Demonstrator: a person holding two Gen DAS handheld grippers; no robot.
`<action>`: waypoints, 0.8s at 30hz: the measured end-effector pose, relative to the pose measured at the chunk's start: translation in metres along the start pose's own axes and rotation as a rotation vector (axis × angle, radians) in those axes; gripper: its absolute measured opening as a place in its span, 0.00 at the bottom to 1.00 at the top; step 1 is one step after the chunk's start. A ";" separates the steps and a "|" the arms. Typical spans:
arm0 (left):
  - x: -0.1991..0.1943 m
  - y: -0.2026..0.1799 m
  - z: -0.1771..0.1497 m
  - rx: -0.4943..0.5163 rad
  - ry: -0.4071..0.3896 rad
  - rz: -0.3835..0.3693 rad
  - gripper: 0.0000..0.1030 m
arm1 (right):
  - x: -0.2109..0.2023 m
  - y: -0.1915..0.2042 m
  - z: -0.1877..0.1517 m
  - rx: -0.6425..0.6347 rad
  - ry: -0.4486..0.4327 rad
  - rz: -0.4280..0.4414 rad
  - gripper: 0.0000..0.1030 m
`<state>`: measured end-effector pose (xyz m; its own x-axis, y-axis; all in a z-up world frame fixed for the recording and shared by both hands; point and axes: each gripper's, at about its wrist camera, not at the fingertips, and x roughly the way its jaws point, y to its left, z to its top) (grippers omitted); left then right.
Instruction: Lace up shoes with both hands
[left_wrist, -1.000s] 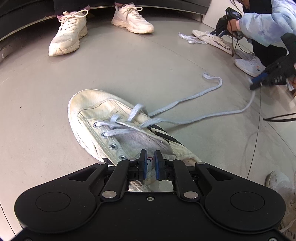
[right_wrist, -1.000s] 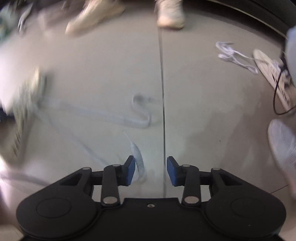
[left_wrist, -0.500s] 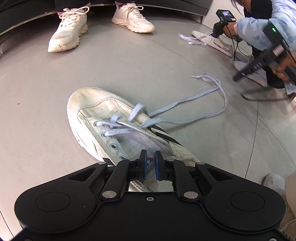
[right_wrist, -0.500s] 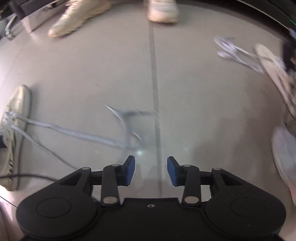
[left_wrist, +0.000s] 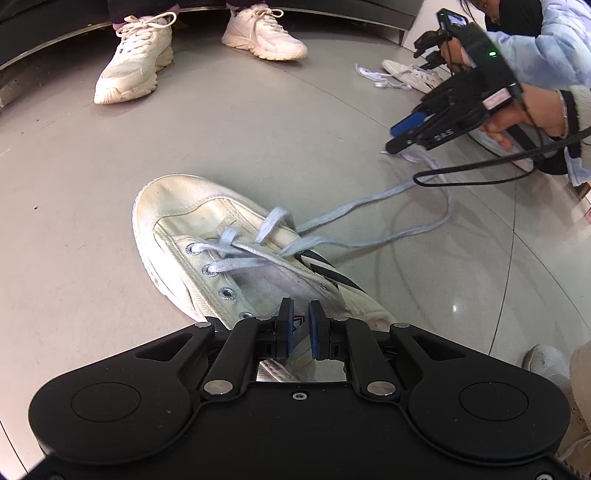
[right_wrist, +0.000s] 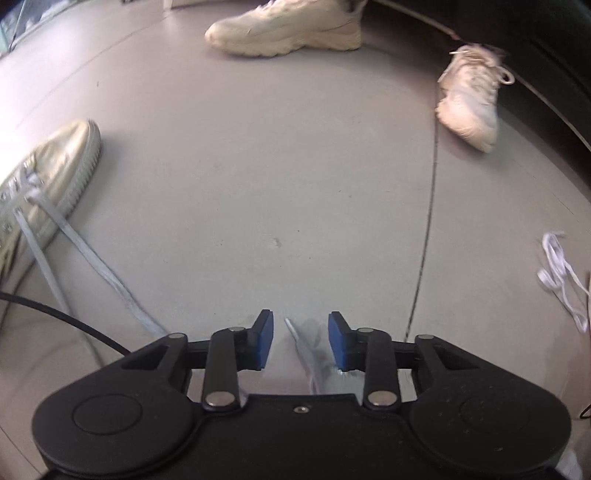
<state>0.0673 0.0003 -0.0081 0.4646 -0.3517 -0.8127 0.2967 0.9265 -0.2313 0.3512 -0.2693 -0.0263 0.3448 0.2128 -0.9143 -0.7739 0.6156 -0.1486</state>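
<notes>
I see a worn white canvas sneaker (left_wrist: 207, 236) lying on the grey floor (left_wrist: 74, 177) in the middle of the left wrist view, its toe toward the upper left of the frame. A pale blue shoelace (left_wrist: 240, 258) is threaded through only its front eyelets, and two loose strands trail away across the floor toward the upper right.

My left claw (left_wrist: 300, 328) sits at the lower centre of that view, over the sneaker's heel end. Its blue pads are clenched to a narrow gap around the sneaker's tongue, where a small label shows between them.

My right claw (left_wrist: 397, 134) appears at the upper right of the left view, held in a hand (left_wrist: 517, 114) and pointing down at the end of the lace. In the right wrist view, the right claw (right_wrist: 301, 341) is closing, its pads apart, with the lace tip (right_wrist: 295, 332) lying on the floor between them and not yet pinched.

The sneaker is at the left edge of the right view. At the top of both views are two feet in cream trainers (left_wrist: 133, 62). Another white shoe (left_wrist: 413, 74) with a loose white lace (right_wrist: 561, 273) lies farther off.
</notes>
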 end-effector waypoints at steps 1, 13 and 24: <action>0.000 0.000 0.000 -0.003 0.001 0.001 0.08 | 0.004 -0.002 0.001 0.002 0.008 0.008 0.27; 0.000 -0.001 0.001 0.011 0.006 0.011 0.08 | -0.003 -0.035 -0.014 0.248 -0.008 0.112 0.02; 0.000 -0.001 0.001 0.026 0.008 0.006 0.08 | -0.124 -0.039 -0.115 0.477 0.069 0.030 0.34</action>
<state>0.0680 -0.0004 -0.0071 0.4602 -0.3446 -0.8182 0.3154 0.9249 -0.2121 0.2777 -0.4072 0.0493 0.2776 0.1945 -0.9408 -0.4475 0.8927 0.0525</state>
